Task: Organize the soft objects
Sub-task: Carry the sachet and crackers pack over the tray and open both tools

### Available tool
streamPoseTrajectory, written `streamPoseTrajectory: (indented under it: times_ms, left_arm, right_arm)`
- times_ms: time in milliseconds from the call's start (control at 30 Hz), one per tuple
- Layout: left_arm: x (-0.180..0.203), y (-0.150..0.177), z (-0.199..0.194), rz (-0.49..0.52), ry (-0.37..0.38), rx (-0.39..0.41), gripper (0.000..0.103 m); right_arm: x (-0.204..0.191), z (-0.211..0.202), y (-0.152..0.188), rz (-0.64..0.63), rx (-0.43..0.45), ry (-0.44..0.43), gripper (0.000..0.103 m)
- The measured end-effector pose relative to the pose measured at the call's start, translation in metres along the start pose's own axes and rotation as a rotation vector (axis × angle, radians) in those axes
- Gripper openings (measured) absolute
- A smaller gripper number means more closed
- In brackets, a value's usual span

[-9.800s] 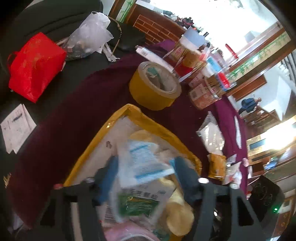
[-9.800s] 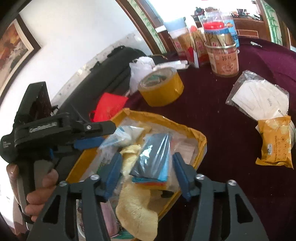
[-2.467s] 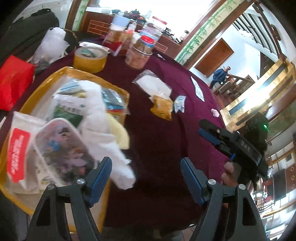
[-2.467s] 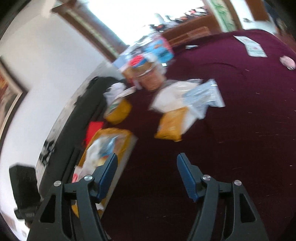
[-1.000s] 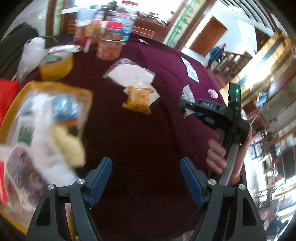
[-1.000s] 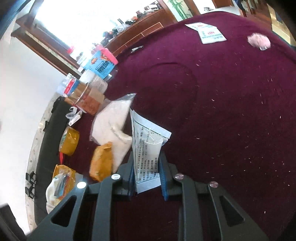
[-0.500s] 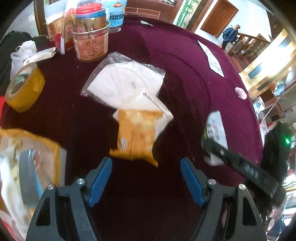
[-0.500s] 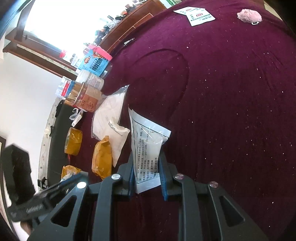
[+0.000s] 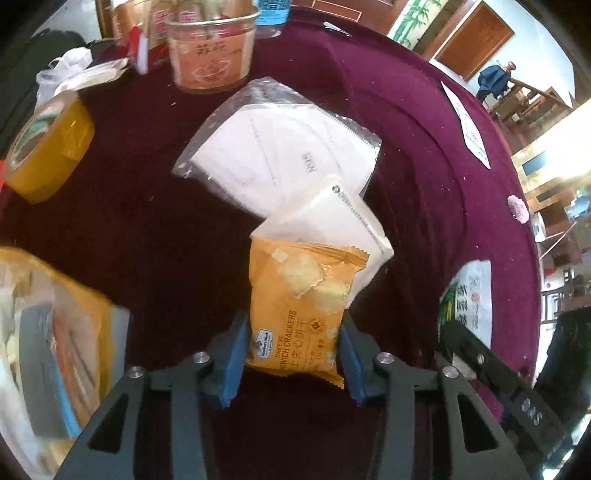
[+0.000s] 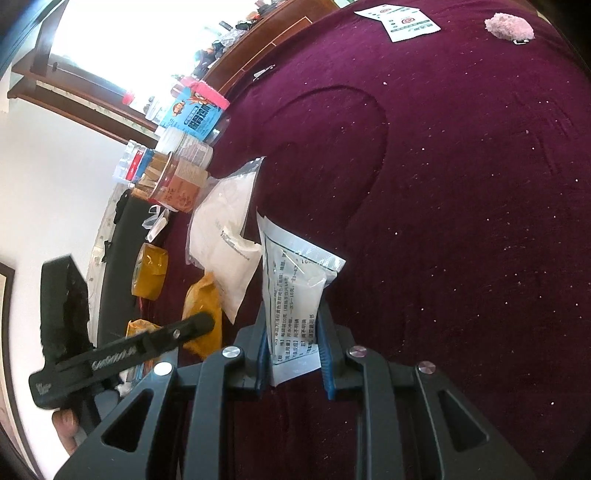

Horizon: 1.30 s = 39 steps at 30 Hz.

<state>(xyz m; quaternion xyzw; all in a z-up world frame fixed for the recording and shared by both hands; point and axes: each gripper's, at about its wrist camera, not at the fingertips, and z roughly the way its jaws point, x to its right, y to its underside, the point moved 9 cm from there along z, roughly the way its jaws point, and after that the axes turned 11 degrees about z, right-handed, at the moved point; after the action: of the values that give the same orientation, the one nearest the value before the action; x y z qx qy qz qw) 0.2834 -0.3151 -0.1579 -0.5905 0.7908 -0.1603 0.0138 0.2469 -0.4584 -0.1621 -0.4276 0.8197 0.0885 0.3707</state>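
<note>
An orange cheese cracker packet [image 9: 299, 295] lies on the maroon tablecloth [image 9: 424, 147], overlapping a white pouch [image 9: 332, 229]. My left gripper [image 9: 291, 350] points steeply down over it. Its jaws are closing and the blue pads touch both sides of the packet's lower end. My right gripper [image 10: 293, 354] is shut on a white printed sachet [image 10: 295, 306], held upright above the cloth. The sachet [image 9: 469, 295] also shows at the right edge of the left wrist view. The cracker packet [image 10: 203, 314] sits left of the sachet, partly behind the left gripper's black body [image 10: 122, 354].
A clear bag of white masks [image 9: 280, 147] lies beyond the pouch. A yellow tray [image 9: 96, 295] filled with packets sits at the left. A yellow tape roll [image 9: 44, 147] and jars [image 9: 210, 48] stand further back. A leaflet [image 10: 402, 18] and a pink fluffy item [image 10: 509, 24] lie far right.
My left gripper has swung from beside the tray down over the cracker packet, and its jaws have narrowed around it. The right gripper holds the sachet in the same place.
</note>
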Motion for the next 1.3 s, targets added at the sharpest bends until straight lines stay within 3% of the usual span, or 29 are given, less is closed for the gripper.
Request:
streamPoseTrajectory:
  times_ms: [233,433,500,633,833,1067,1300]
  left_arm:
    - [0.007,0.047,-0.039,-0.016,0.094,0.031,0.047]
    - [0.020,0.090,-0.085,-0.049,0.197,0.120,0.047]
    - [0.015,0.102,-0.102,-0.059,0.196,0.170,0.047]
    - [-0.014,0.117,-0.133,-0.103,0.204,0.233,0.047]
    - [-0.093,0.137,-0.175,-0.224,0.171,0.325,0.047]
    - [-0.173,0.148,-0.179,-0.381,0.174,0.364,0.047]
    - [-0.214,0.134,-0.171,-0.419,0.165,0.359,0.048]
  right_arm:
    - [-0.016,0.003,0.010,-0.074,-0.025,-0.034,0.021]
    - [-0.050,0.004,0.035,-0.279,-0.026,-0.037,0.022]
    - [-0.059,0.006,0.044,-0.351,-0.021,-0.026,0.022]
    - [-0.069,0.006,0.057,-0.431,-0.022,-0.036,0.022]
    - [-0.093,0.000,0.086,-0.540,-0.027,-0.091,0.022]
    - [-0.166,-0.007,0.143,-0.602,-0.096,-0.205,0.022]
    - [-0.237,0.009,0.198,-0.691,-0.171,-0.269,0.022]
